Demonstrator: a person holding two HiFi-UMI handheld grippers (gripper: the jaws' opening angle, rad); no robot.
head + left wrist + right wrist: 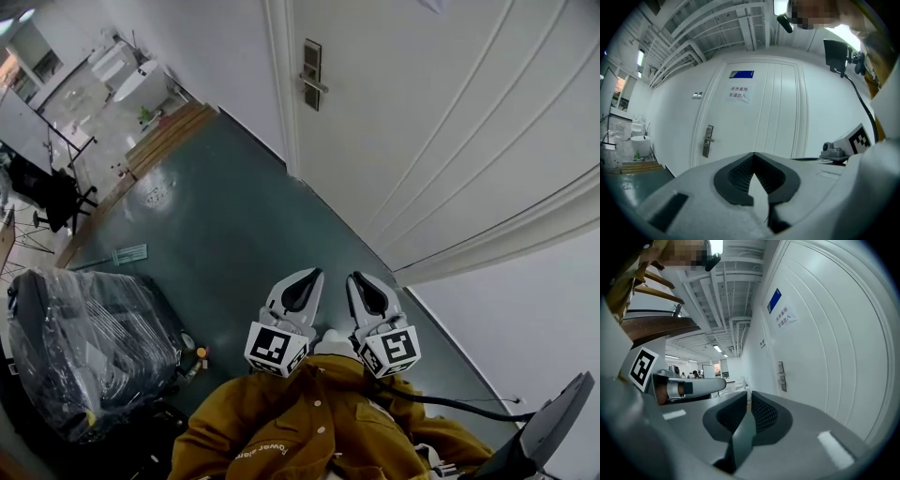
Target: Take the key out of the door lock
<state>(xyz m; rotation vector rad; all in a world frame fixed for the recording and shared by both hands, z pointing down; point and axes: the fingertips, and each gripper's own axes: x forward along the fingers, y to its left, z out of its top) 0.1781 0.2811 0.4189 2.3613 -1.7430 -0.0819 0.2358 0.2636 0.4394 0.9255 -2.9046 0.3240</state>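
The white door [422, 112] carries a metal lock plate with a lever handle [311, 73], far ahead of both grippers. The same lock plate [708, 140] shows in the left gripper view, and small in the right gripper view as the lock plate [781, 376]. The key is too small to make out in any view. My left gripper [314, 274] is held close to my chest, its tips meeting, with nothing in it [753, 153]. Beside it, my right gripper [356, 278] shows a narrow gap between its pads and is empty [749, 393].
A plastic-wrapped black chair [89, 352] stands at my left. Wooden steps [169, 131] and white fixtures [141, 84] lie beyond, left of the door. A black cable and a dark stand [553, 422] are at my right. Dark green floor [234, 216] runs to the door.
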